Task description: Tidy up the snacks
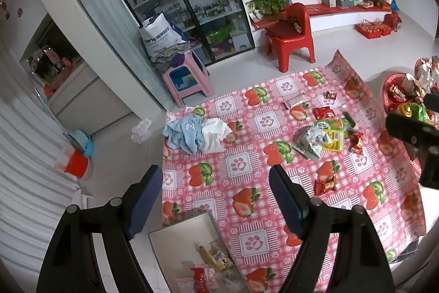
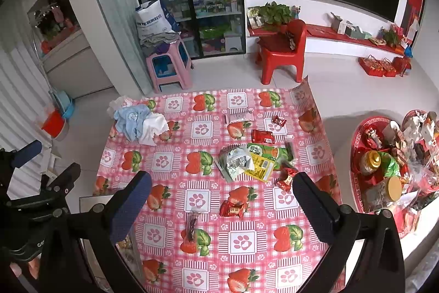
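Observation:
Snack packets lie scattered on a pink strawberry-print mat [image 1: 247, 210] [image 2: 170, 177]: a silver-green bag [image 1: 312, 139] [image 2: 236, 161], a yellow packet [image 1: 333, 139] [image 2: 262, 165], a red packet [image 1: 325, 184] [image 2: 233, 208], and a dark stick snack [image 2: 191, 227]. A clear box [image 1: 192, 260] at the mat's near left edge holds a few snacks. My left gripper [image 1: 216, 199] is open and empty above the mat's left edge. My right gripper [image 2: 222, 205] is open and empty above the red packet.
A red round tray [image 2: 359, 177] [image 1: 387, 89] piled with snacks and jars stands right of the mat. Blue and white cloths [image 1: 197, 133] [image 2: 140, 125] lie on the mat's far left. A pink stool [image 1: 186, 76] and a red chair [image 1: 290, 37] stand beyond.

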Action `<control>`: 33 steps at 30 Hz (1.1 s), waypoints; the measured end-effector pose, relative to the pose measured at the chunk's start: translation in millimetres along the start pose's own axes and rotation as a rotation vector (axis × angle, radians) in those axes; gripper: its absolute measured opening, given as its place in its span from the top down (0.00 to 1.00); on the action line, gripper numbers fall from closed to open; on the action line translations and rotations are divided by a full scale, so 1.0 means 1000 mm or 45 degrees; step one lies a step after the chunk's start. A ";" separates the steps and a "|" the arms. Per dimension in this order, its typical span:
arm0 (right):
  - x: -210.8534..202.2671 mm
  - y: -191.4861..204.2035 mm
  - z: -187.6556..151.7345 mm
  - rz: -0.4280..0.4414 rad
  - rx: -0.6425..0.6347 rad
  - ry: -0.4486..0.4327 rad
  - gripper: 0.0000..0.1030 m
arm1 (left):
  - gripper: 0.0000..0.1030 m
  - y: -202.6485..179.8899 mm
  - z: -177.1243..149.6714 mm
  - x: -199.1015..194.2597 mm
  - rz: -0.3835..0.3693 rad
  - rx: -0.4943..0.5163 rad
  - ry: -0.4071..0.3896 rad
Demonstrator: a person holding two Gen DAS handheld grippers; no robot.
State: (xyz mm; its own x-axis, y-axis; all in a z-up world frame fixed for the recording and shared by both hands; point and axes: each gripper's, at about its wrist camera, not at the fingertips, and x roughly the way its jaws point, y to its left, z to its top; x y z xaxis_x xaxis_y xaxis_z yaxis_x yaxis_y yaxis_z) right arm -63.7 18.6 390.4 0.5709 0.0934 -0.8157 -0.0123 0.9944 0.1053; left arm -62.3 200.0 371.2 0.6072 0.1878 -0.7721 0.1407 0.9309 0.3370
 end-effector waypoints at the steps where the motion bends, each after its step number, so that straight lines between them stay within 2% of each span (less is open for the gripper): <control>1: 0.002 0.000 0.001 0.000 0.003 0.005 0.00 | 0.20 0.000 0.000 0.001 0.001 0.003 0.000; 6: 0.009 -0.004 0.000 0.003 0.014 0.030 0.00 | 0.20 -0.001 -0.003 0.009 -0.036 0.002 0.027; 9: 0.024 -0.013 -0.005 0.028 0.053 0.080 0.00 | 0.20 -0.005 -0.014 0.029 -0.066 0.010 0.093; 11: 0.038 -0.021 -0.013 0.034 0.086 0.133 0.00 | 0.20 -0.012 -0.031 0.052 -0.077 0.028 0.177; 14: 0.073 -0.038 -0.038 0.019 0.139 0.272 0.00 | 0.20 -0.023 -0.061 0.087 -0.148 0.028 0.344; 17: 0.114 -0.058 -0.077 0.003 0.212 0.462 0.00 | 0.20 -0.044 -0.099 0.125 -0.224 0.034 0.531; 19: 0.139 -0.071 -0.109 0.003 0.269 0.590 0.00 | 0.20 -0.059 -0.117 0.142 -0.262 0.038 0.604; 23: 0.166 -0.094 -0.158 -0.024 0.337 0.759 0.00 | 0.20 -0.085 -0.137 0.174 -0.330 0.014 0.712; 25: 0.174 -0.099 -0.174 -0.045 0.326 0.817 0.00 | 0.20 -0.096 -0.138 0.189 -0.315 0.007 0.743; 33: 0.199 -0.109 -0.212 -0.087 0.231 0.979 0.00 | 0.20 -0.145 -0.136 0.250 -0.305 0.014 0.811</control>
State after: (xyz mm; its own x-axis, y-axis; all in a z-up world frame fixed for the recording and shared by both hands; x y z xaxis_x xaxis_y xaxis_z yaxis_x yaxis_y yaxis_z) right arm -123.0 -60.7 95.6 -0.1621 0.1068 -0.9810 0.1740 0.9816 0.0781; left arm -37.6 155.0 56.3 -0.0206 0.1279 -0.9916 0.2236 0.9673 0.1201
